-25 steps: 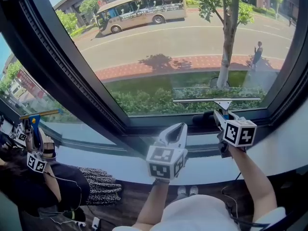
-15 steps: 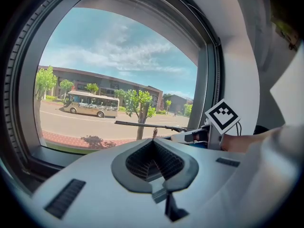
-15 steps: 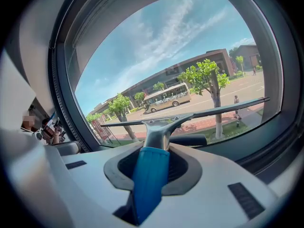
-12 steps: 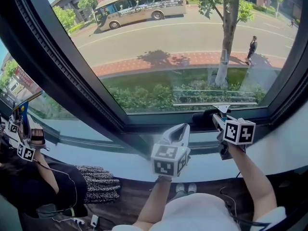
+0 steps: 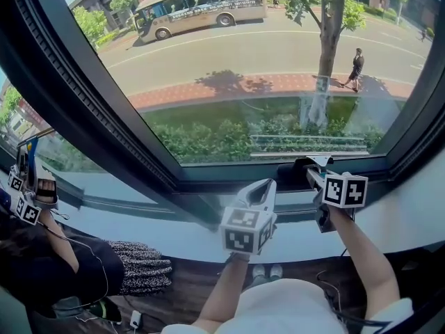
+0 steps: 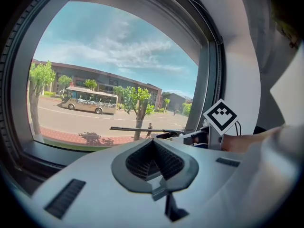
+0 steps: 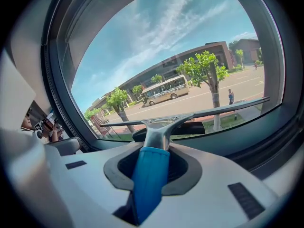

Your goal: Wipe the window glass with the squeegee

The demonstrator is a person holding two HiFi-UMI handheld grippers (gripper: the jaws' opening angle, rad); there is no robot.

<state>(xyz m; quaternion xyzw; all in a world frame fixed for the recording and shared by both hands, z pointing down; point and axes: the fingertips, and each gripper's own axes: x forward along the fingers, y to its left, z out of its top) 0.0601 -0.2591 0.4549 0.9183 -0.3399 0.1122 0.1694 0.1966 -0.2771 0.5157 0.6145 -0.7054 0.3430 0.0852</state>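
The squeegee has a blue handle (image 7: 148, 184), a metal neck and a long thin blade (image 5: 309, 154). My right gripper (image 5: 318, 176) is shut on the handle and holds the blade level against the window glass (image 5: 243, 61), just above the bottom frame. In the right gripper view the blade (image 7: 199, 113) spans the pane ahead of the right gripper (image 7: 154, 161). My left gripper (image 5: 259, 192) hangs left of it over the sill, shut with nothing in it. The left gripper (image 6: 153, 163) points at the glass, and its view shows the blade (image 6: 142, 128) off to the right.
A dark window frame (image 5: 229, 176) runs under the glass above a white sill (image 5: 153, 232). A thick dark mullion (image 5: 83, 96) slants down the left. At the far left, another person (image 5: 42, 256) holds a squeegee (image 5: 28, 162) at the neighbouring pane.
The squeegee blade has slid down the glass closer to the bottom frame. The person at the left has swung their squeegee further left. My left gripper barely moved.
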